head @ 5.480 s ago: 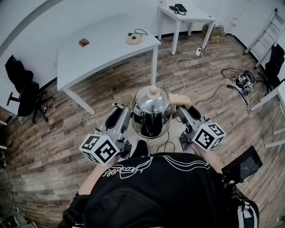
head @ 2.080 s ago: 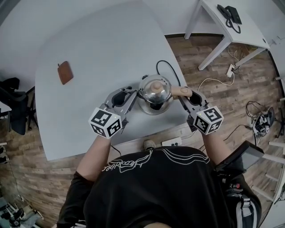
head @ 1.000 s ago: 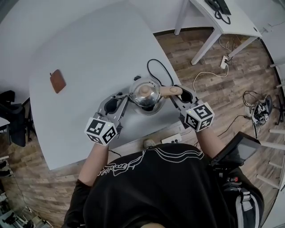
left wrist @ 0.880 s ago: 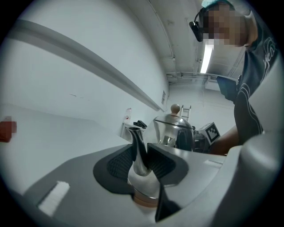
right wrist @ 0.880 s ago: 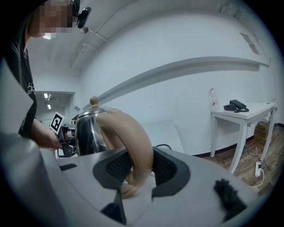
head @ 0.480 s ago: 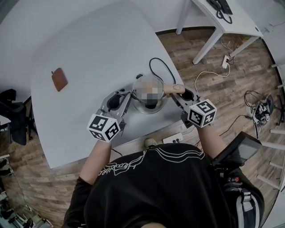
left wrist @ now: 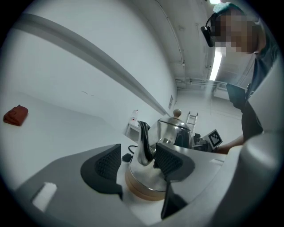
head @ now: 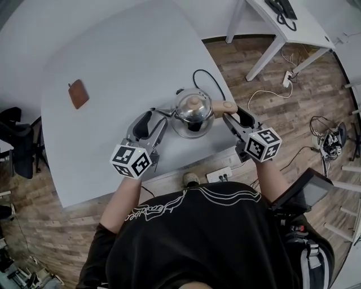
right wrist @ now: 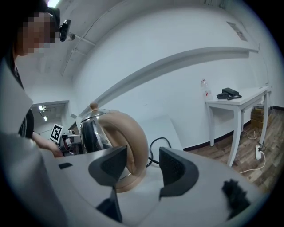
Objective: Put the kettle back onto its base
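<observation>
While left claw (left wrist: 138, 161) and right claw (right wrist: 143, 166) open around it, the kettle (head: 193, 110) tops a white table (head: 113, 68).

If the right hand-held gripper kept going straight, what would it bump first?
Probably the curved beige handle of the shiny steel kettle, which stands between the right hand-held gripper's opening jaws, pads not pressing it.

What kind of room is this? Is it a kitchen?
Probably an office or lab workroom, not a kitchen: plain white tables, a black office chair, a desk phone, and cables lying on the wood floor.
</observation>
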